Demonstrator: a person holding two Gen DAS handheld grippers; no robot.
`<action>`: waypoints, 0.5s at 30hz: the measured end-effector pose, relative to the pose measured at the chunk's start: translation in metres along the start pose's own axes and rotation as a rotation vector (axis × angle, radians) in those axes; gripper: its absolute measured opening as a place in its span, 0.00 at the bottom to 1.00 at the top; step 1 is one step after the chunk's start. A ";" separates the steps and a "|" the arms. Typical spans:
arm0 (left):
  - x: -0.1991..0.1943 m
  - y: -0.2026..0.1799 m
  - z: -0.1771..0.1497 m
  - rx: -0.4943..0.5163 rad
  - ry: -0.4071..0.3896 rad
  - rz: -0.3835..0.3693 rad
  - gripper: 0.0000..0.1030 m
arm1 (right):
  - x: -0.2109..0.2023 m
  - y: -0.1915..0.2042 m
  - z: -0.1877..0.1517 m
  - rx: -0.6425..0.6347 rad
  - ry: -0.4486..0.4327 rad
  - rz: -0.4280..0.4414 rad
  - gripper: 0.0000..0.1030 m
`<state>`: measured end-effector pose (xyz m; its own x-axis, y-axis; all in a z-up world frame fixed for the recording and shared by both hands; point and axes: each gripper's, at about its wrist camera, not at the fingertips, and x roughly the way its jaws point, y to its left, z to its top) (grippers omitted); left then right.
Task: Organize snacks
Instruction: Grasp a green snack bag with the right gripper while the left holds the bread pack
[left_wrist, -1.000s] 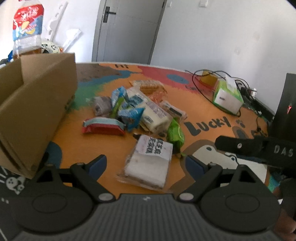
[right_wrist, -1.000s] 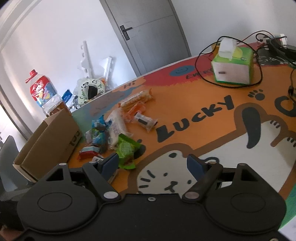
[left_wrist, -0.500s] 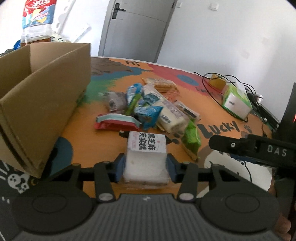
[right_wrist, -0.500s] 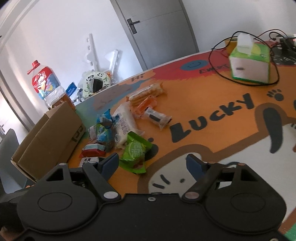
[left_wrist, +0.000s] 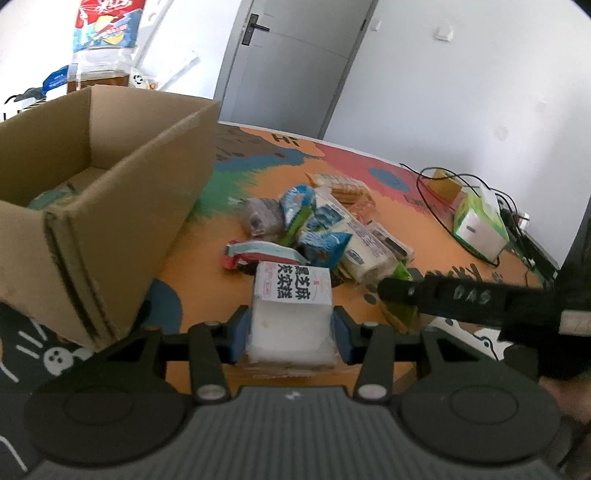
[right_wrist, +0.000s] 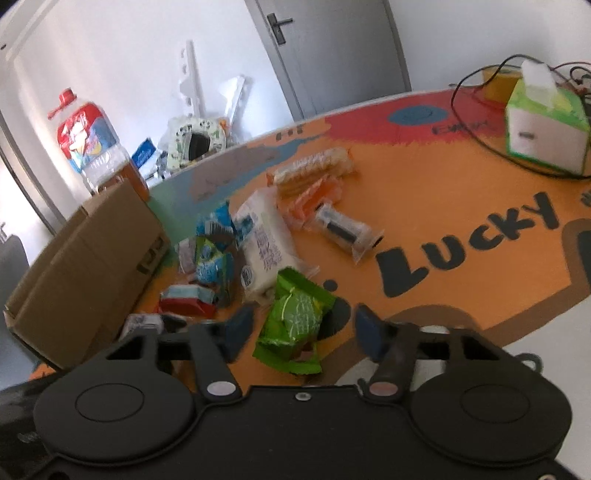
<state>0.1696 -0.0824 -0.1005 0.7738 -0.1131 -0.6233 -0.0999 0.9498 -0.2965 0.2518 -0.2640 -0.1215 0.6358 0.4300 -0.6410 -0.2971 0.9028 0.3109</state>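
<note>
Snacks lie heaped mid-worktop (left_wrist: 369, 177). Left tongs (left_wrist: 289, 330) are clamped on a white sesame-cake packet (left_wrist: 291, 314) at six o'clock of the left wrist view, with the open cardboard box (left_wrist: 110, 206) at nine o'clock. Right tongs (right_wrist: 301, 328) are closing, blue pads still apart either side of a green snack packet (right_wrist: 295, 321) that lies on the worktop just at six o'clock of the heap.

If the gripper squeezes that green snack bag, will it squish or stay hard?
The green snack bag will probably squish: its wrapper looks thin, crinkled and puffy. It is likely light and may sag or slide as the right gripper, jaws closing around it, lifts. The shiny film could be slippery.
</note>
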 end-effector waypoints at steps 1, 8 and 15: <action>-0.001 0.002 0.001 -0.005 -0.004 0.001 0.45 | 0.000 0.002 -0.001 -0.015 0.004 -0.007 0.30; -0.014 0.003 0.005 -0.019 -0.032 -0.015 0.45 | -0.016 0.000 -0.005 -0.001 -0.029 0.006 0.27; -0.035 -0.001 0.011 -0.001 -0.083 -0.027 0.45 | -0.041 0.012 0.000 -0.011 -0.084 0.039 0.27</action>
<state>0.1494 -0.0760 -0.0704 0.8254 -0.1143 -0.5529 -0.0787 0.9464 -0.3132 0.2224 -0.2710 -0.0919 0.6812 0.4628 -0.5673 -0.3301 0.8858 0.3263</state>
